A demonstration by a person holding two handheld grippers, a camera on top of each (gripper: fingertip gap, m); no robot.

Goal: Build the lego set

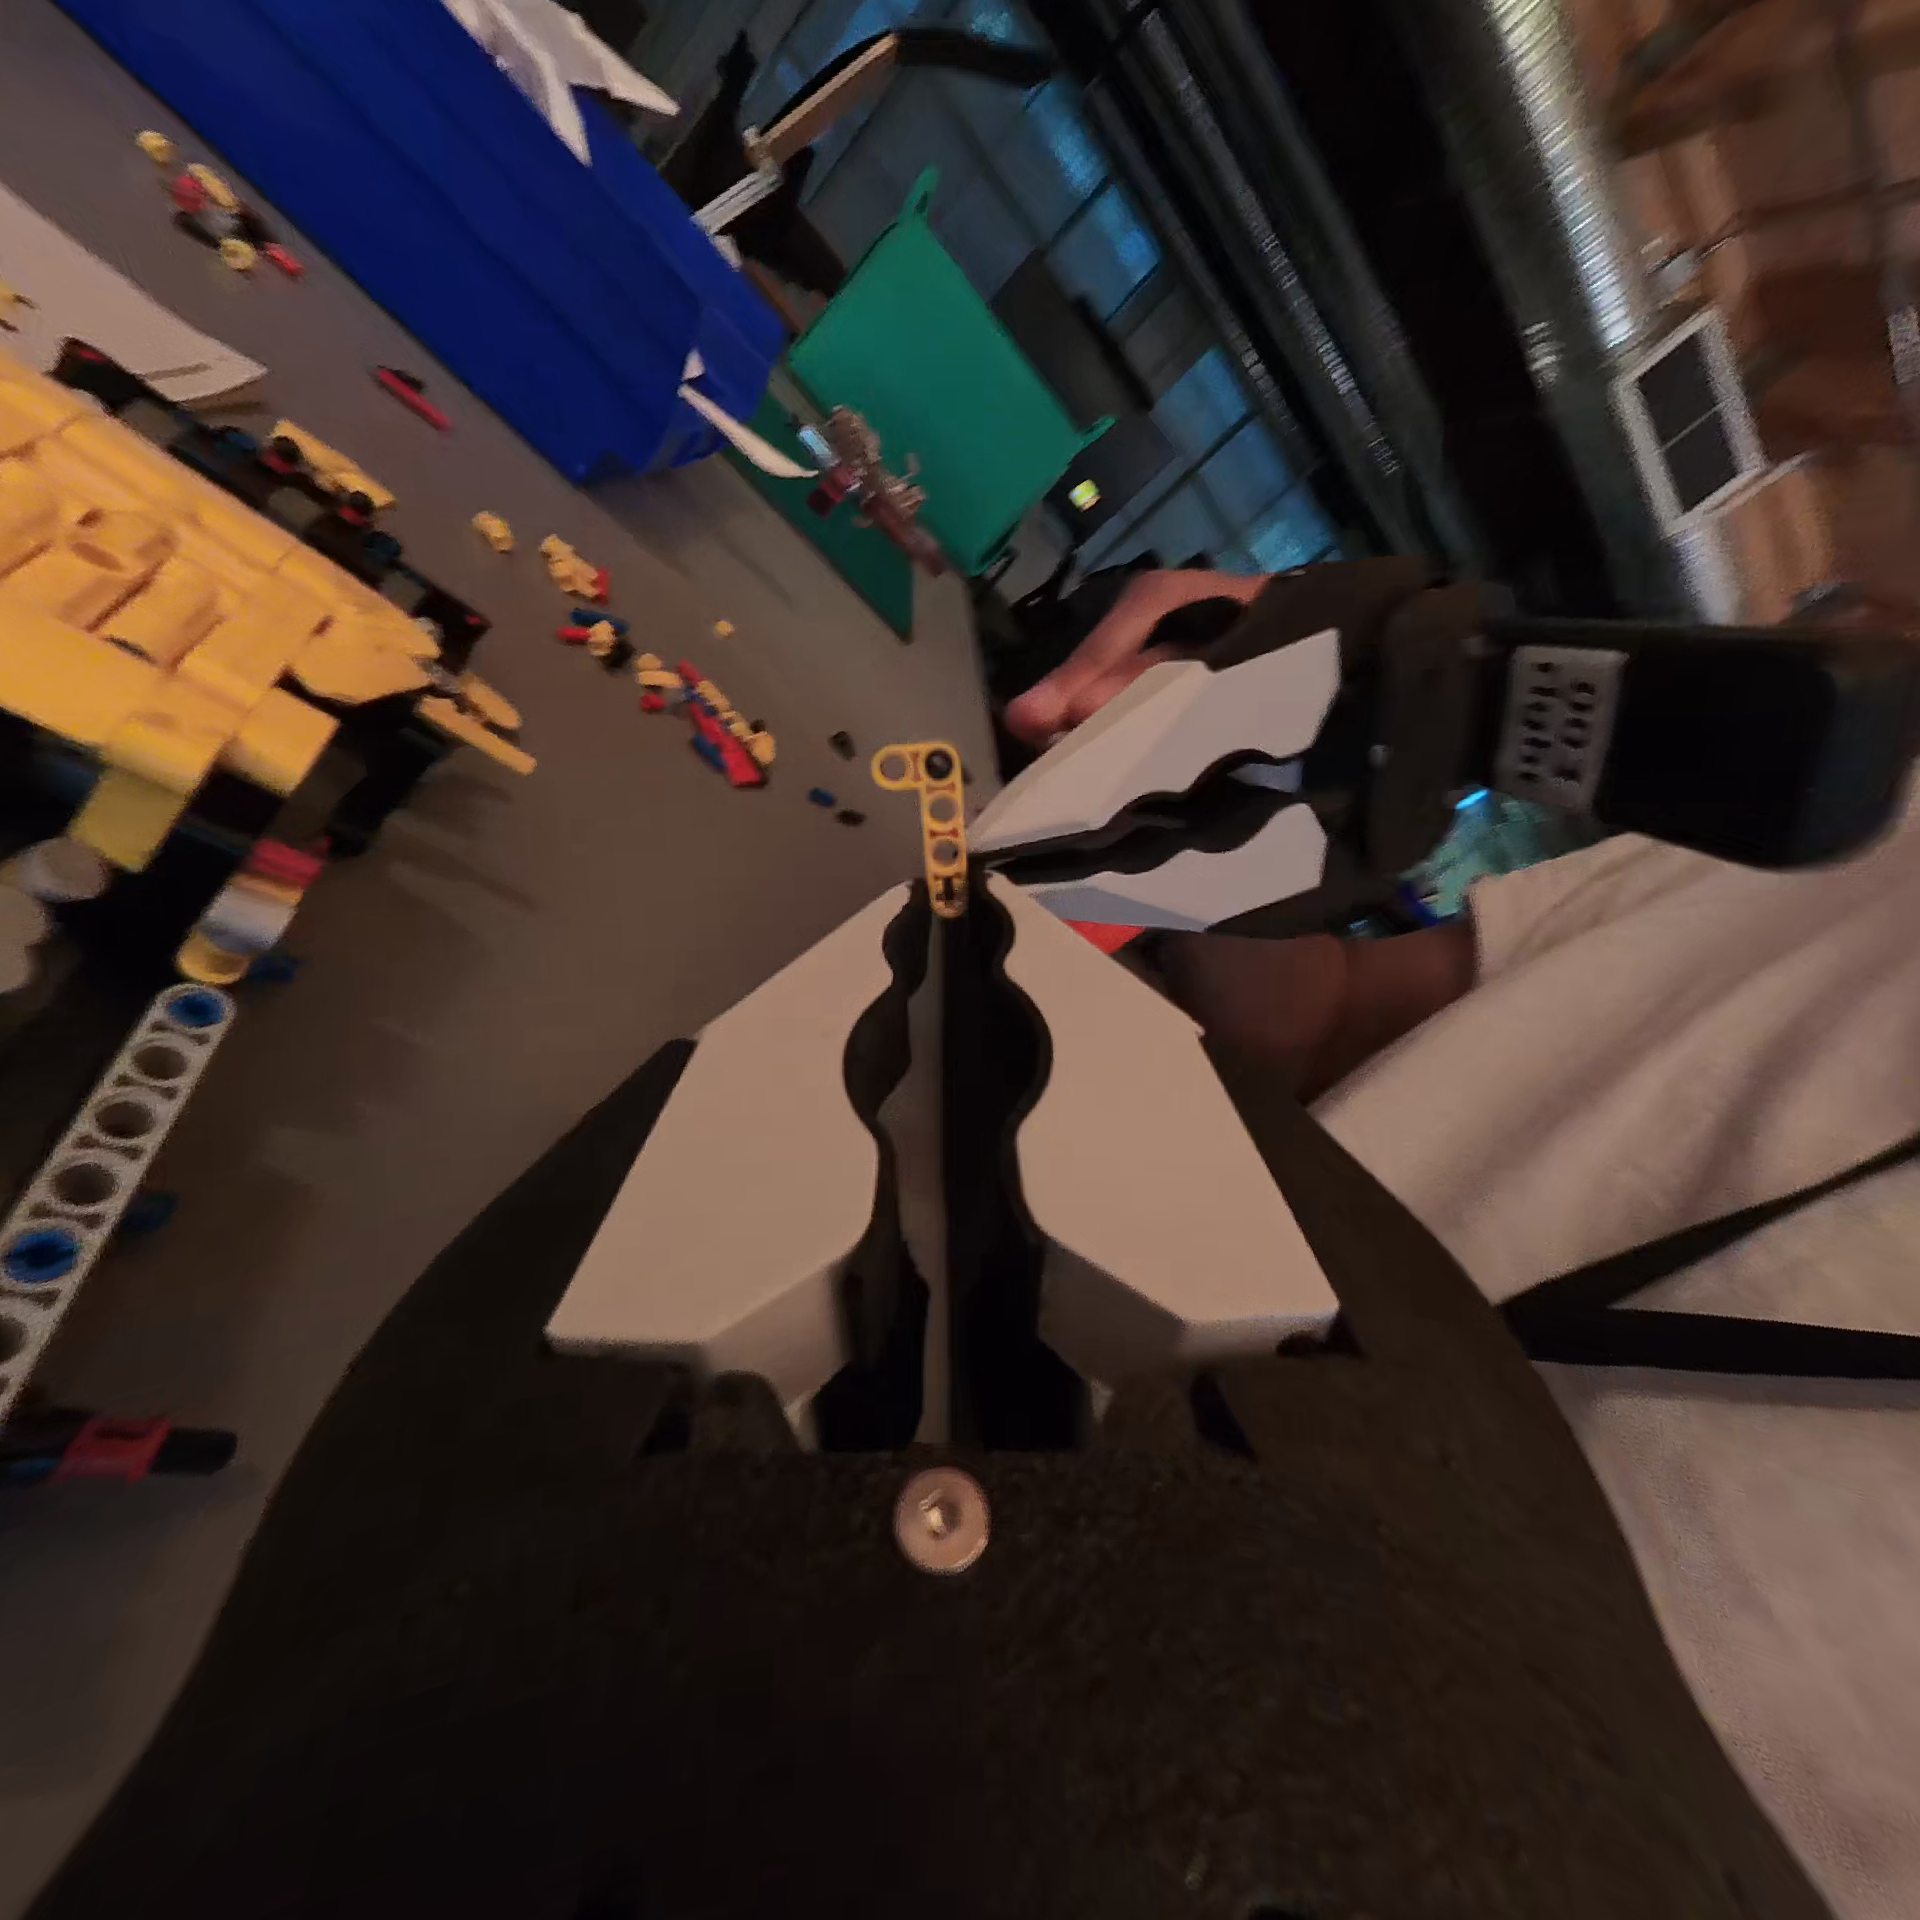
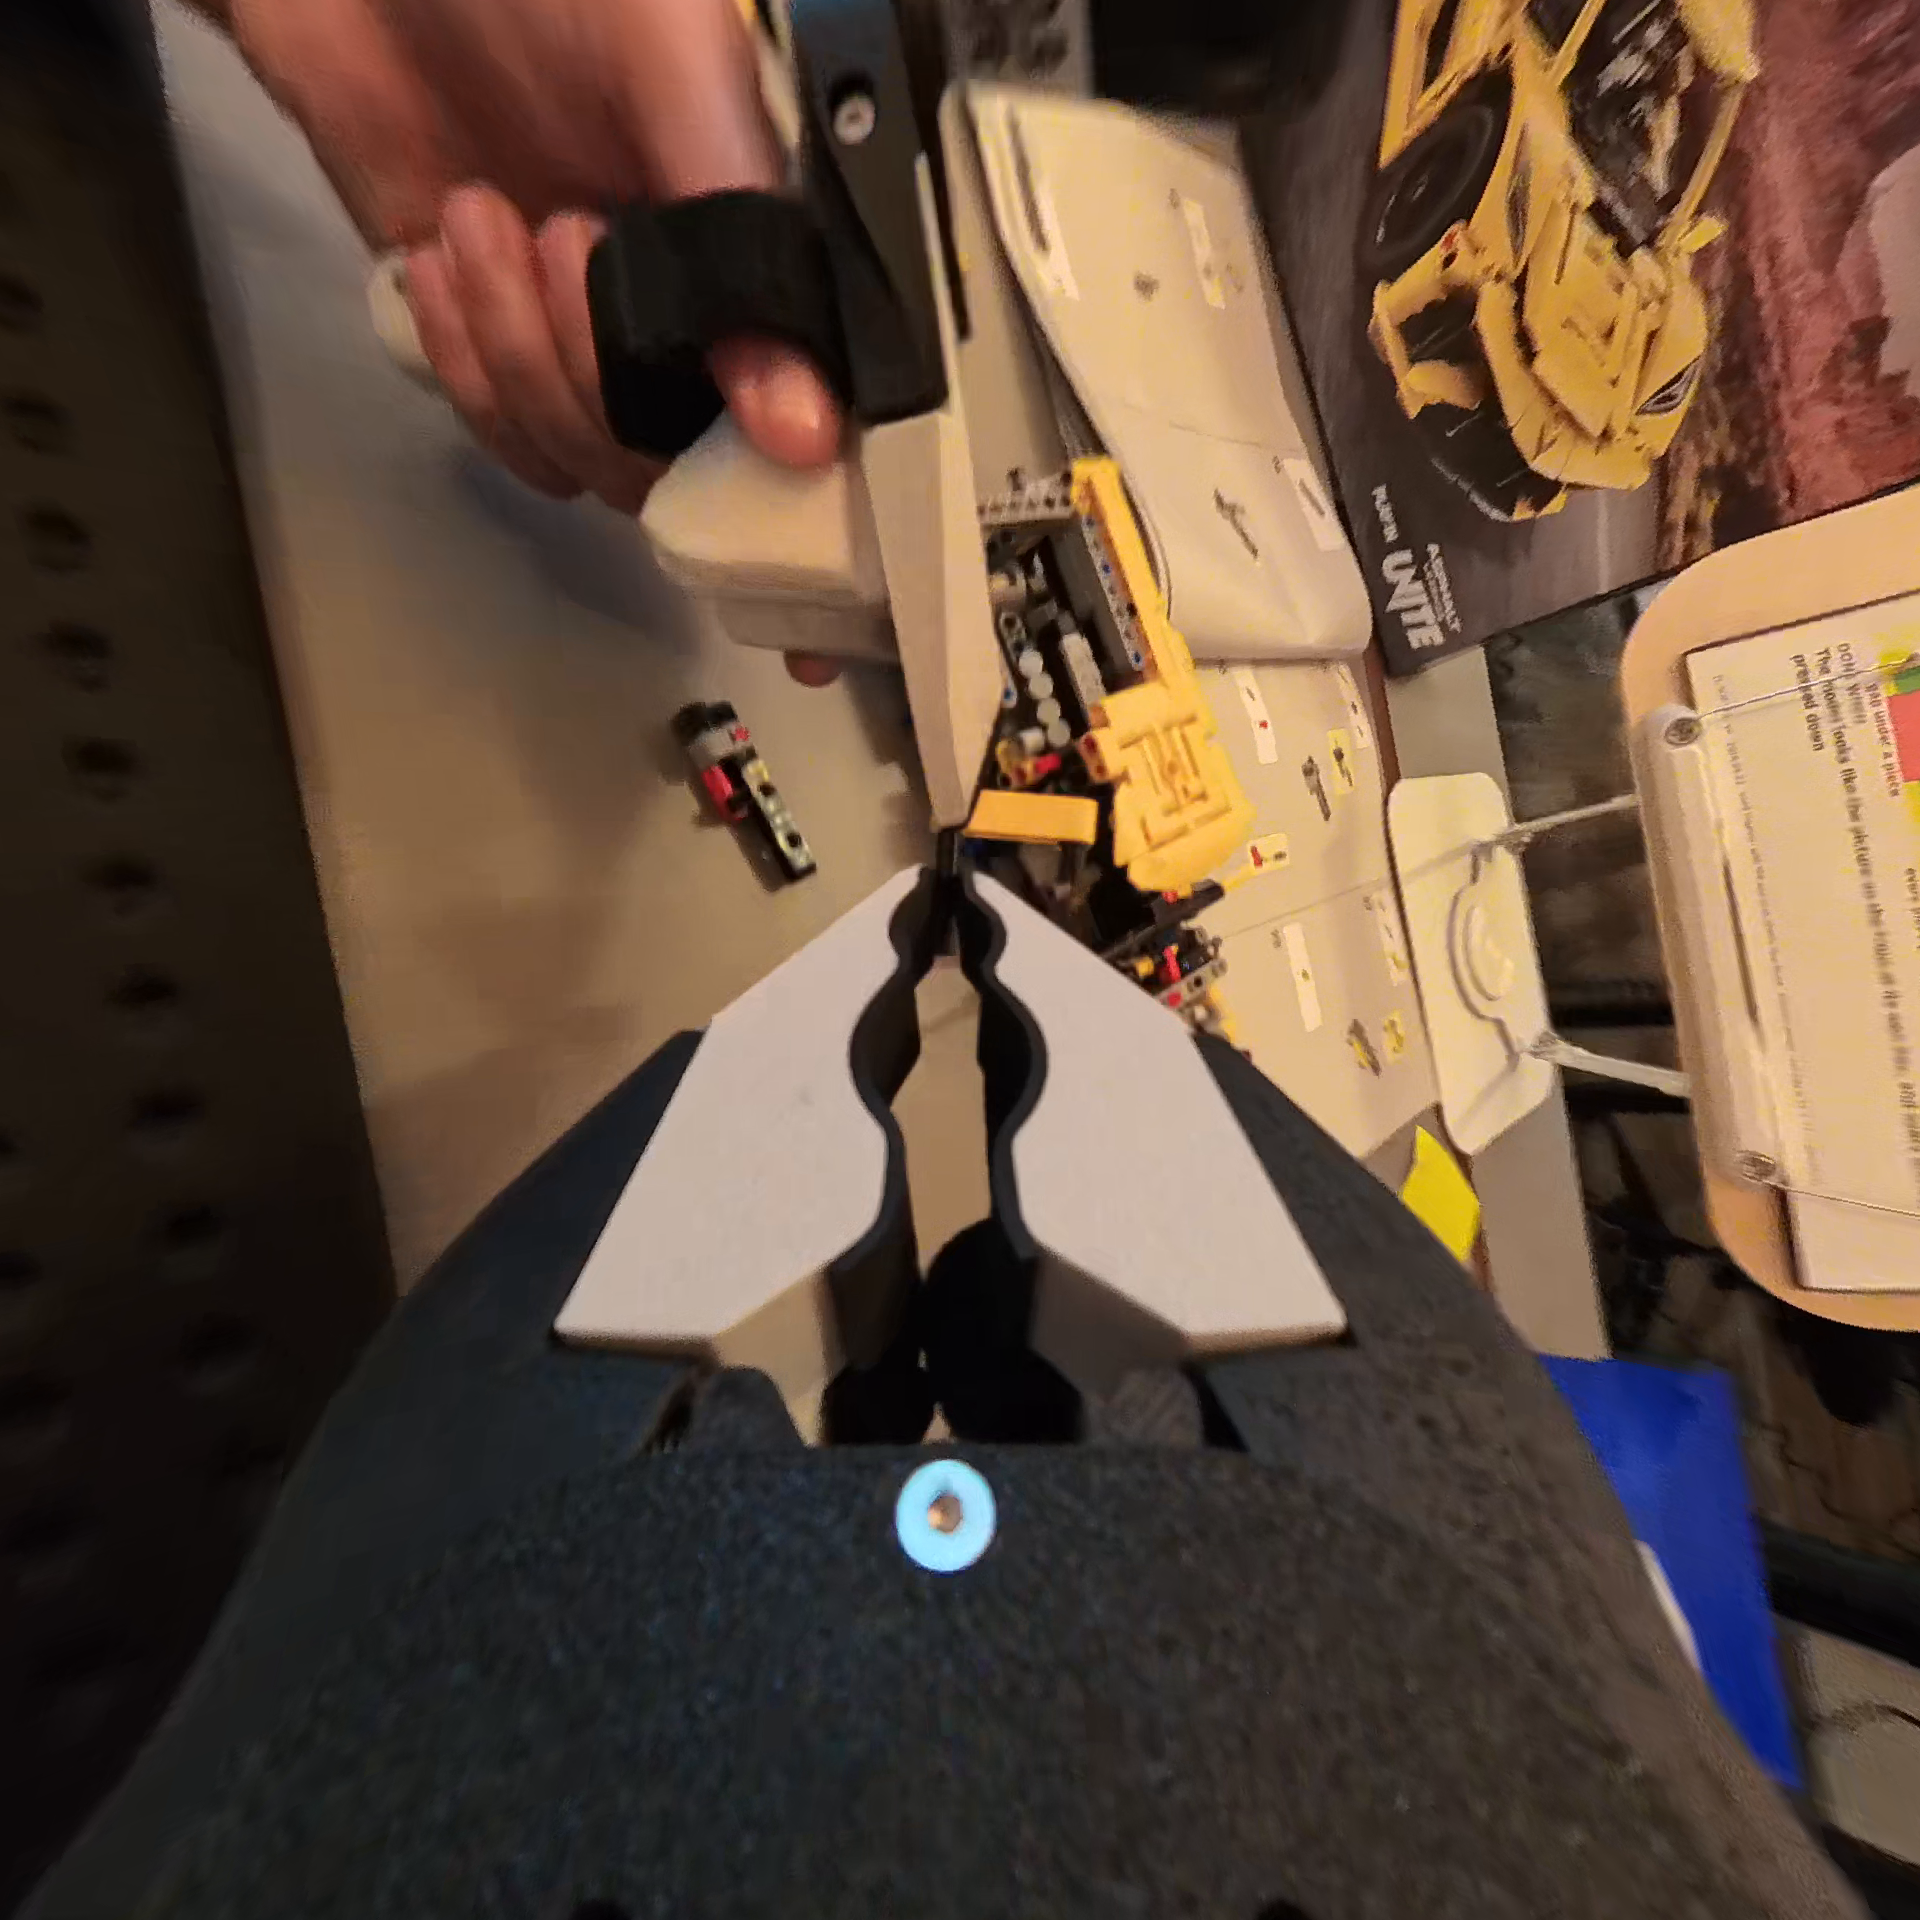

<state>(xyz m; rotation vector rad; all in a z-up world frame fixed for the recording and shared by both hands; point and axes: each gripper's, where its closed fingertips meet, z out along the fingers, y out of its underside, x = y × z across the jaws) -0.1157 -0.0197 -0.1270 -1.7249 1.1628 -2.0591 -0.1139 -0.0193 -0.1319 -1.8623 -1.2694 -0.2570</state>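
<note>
A yellow L-shaped beam (image 1: 935, 831) was pinched by its lower end in the closed fingers of the left gripper (image 1: 948, 896), held up off the table (image 1: 582, 935), likely so its holes stayed reachable. The right gripper (image 2: 943, 896) was clamped on a small black pin (image 2: 945, 868), tips nearly touching the beam, probably for insertion; the yellow car model (image 2: 1122, 727) lay on the table beyond.
</note>
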